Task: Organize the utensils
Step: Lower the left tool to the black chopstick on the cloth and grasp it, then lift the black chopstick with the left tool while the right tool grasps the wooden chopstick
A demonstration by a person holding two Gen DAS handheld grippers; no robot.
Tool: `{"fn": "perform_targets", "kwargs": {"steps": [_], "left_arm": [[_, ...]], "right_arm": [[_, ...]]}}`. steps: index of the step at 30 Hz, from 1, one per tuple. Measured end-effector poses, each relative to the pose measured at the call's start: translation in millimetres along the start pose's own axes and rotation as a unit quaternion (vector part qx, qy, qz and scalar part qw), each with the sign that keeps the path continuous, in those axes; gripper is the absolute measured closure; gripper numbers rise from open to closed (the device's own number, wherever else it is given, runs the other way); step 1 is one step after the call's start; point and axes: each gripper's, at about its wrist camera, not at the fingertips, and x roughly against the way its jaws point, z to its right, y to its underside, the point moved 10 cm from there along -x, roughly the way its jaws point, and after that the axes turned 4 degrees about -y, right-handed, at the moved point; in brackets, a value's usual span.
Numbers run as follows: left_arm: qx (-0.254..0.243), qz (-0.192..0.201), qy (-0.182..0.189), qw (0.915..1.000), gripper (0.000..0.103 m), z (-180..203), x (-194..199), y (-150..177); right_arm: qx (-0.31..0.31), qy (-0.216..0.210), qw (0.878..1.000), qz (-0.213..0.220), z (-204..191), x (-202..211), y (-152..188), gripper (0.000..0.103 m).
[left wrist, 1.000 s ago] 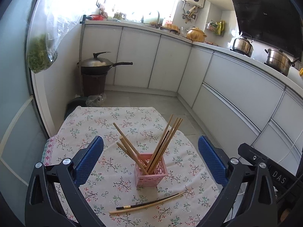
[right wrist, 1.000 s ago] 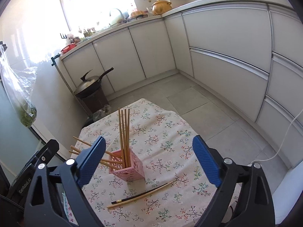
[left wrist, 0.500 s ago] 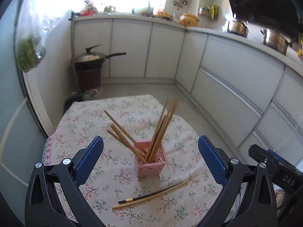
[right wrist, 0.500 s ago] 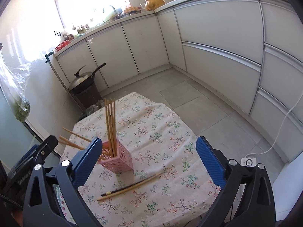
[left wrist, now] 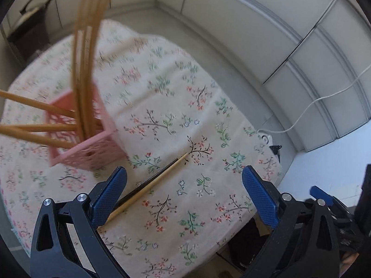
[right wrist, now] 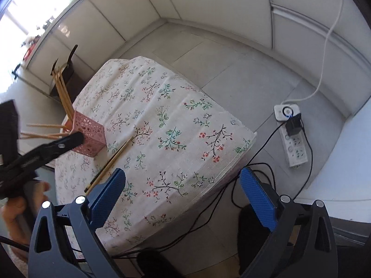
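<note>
A pink lattice holder (left wrist: 85, 136) (right wrist: 89, 136) stands on the floral tablecloth (left wrist: 180, 115) (right wrist: 167, 115) with several wooden chopsticks (left wrist: 85, 53) (right wrist: 61, 90) leaning out of it. Two loose chopsticks, one pale wood (left wrist: 150, 185) and one dark (left wrist: 148, 180), lie side by side just right of the holder; in the right wrist view the loose pair (right wrist: 109, 164) runs toward my left fingertip. My left gripper (left wrist: 184, 192) hovers open low over the cloth, its left pad beside the loose pair. My right gripper (right wrist: 182, 192) is open above the table's near edge, holding nothing.
White cabinets (left wrist: 266, 30) curve around the tiled floor (right wrist: 231, 53). A power strip (right wrist: 293, 136) with a white cable and black cords lies on the floor right of the table. A pot on a dark stand (left wrist: 30, 30) sits behind the table. A hand (right wrist: 16, 210) holds the other gripper.
Both grippers have dropped and tilted down toward the table. The left one has come in close over the loose chopsticks; the right now looks at the table's edge and floor. Nothing was grasped.
</note>
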Motion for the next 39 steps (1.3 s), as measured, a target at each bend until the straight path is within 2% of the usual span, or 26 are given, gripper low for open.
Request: {"fn": "perform_targets", "kwargs": {"steps": [2,3,4,5,7,10,20,24,25,27,29,31,34,37,39], "left_arm": [[-0.009,-0.028,-0.013,0.9995,0.025,-0.8,-22.7,2.2],[-0.016,-0.047,-0.021,0.9985,0.039,-2.2,-35.1,5.8],[-0.02,-0.061,-0.028,0.9975,0.045,-4.9,-43.4,9.7],[-0.025,-0.069,-0.035,0.9967,0.047,-6.1,-49.2,11.4],[-0.038,-0.083,-0.049,0.9946,0.062,-9.3,-60.7,16.5],[-0.048,-0.087,-0.067,0.9928,0.071,-15.3,-65.3,18.5],[-0.055,-0.098,-0.096,0.9891,0.076,-39.1,-73.2,26.9],[-0.061,-0.101,-0.08,0.9898,0.076,-40.7,-75.3,31.4],[-0.075,-0.112,-0.081,0.9875,0.076,-38.7,-78.7,37.8],[-0.108,-0.107,-0.101,0.9832,0.076,-35.5,-80.0,40.6],[-0.113,-0.109,-0.104,0.9822,0.076,-34.2,-80.2,42.4],[-0.101,-0.103,-0.098,0.9848,0.078,-36.4,-79.8,40.4],[-0.106,-0.081,-0.11,0.985,0.083,-36.9,-79.2,37.8],[-0.12,-0.065,-0.133,0.9818,0.088,-32.9,-76.8,33.8],[-0.124,-0.052,-0.124,0.983,0.092,-23.7,-75.4,33.6]], "right_arm": [[-0.004,0.0,1.0,-0.003,3.4,-3.0,-0.8,0.007],[-0.005,-0.002,1.0,-0.007,4.1,-4.4,-1.0,0.007],[-0.005,-0.005,1.0,-0.016,4.1,-7.5,0.2,0.007],[-0.007,-0.009,1.0,-0.027,4.4,-11.1,2.3,0.007],[-0.013,-0.018,0.999,-0.045,3.8,-16.3,6.8,0.007],[-0.015,-0.029,0.998,-0.061,-1.0,-19.7,11.3,0.007],[-0.03,-0.024,0.997,-0.071,4.2,-24.3,13.9,0.007],[-0.027,-0.018,0.997,-0.071,5.0,-25.2,14.4,0.007],[-0.028,-0.016,0.997,-0.071,5.5,-25.7,14.8,0.007],[-0.028,-0.012,0.997,-0.073,7.3,-26.7,15.1,0.007],[-0.03,-0.008,0.997,-0.076,8.9,-28.2,16.0,0.007],[-0.03,-0.005,0.997,-0.077,8.9,-29.9,16.8,0.007],[-0.026,0.001,0.997,-0.072,6.5,-31.3,16.0,0.007],[-0.038,-0.014,0.997,-0.072,-2.0,-35.3,14.0,0.007],[-0.047,-0.025,0.995,-0.082,-11.4,-41.8,15.5,0.007]]}}
